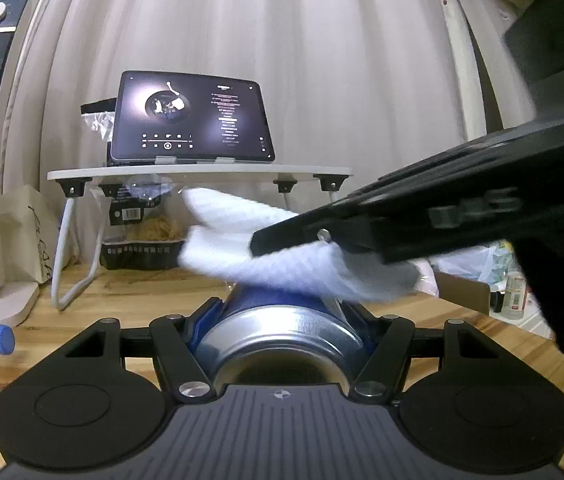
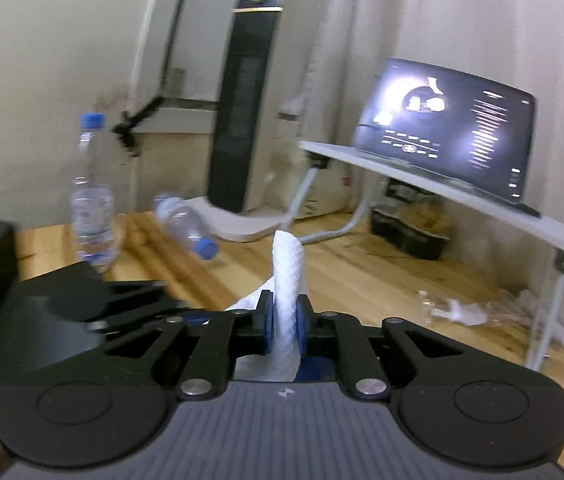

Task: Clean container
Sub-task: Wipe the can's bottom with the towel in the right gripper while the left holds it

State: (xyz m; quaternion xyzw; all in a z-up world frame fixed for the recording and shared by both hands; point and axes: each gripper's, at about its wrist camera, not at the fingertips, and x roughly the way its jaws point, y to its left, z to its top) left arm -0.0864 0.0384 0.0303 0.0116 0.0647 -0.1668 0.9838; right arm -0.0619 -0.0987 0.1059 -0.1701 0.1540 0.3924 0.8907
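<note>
Clearly the two grippers split the work: one steadies, the other wipes. The left gripper [image 1: 282,320] has its jaws clamped on the can [image 1: 277,328], a blue and silver container lying along the fingers with its dished metal end toward the camera. Gripped that way and held above the table [image 1: 129,304], its upper side is exposed, which is probably the point, since a wipe can then run over it without the can rolling off.

The right gripper [image 2: 285,322] has its jaws closed on the cloth [image 2: 288,280], a white textured wipe pinched between the blue pads [image 2: 267,320], one end standing up past the fingertips and the rest bunched below. In the left view that gripper [image 1: 302,240] comes in from the right, angled down and leftward across the can, and the cloth [image 1: 265,248] lies over the can's far upper part, seemingly touching it. Blur on the right tool suggests a wiping stroke is under way, though I judge that from the blur alone.

The left gripper points roughly level toward the tablet [image 1: 191,118] on the stand [image 1: 201,172]; the right one crosses above it. Two bottles, one upright [image 2: 91,196] and one fallen [image 2: 187,226], sit well apart from the work, near the heater [image 2: 247,96].
</note>
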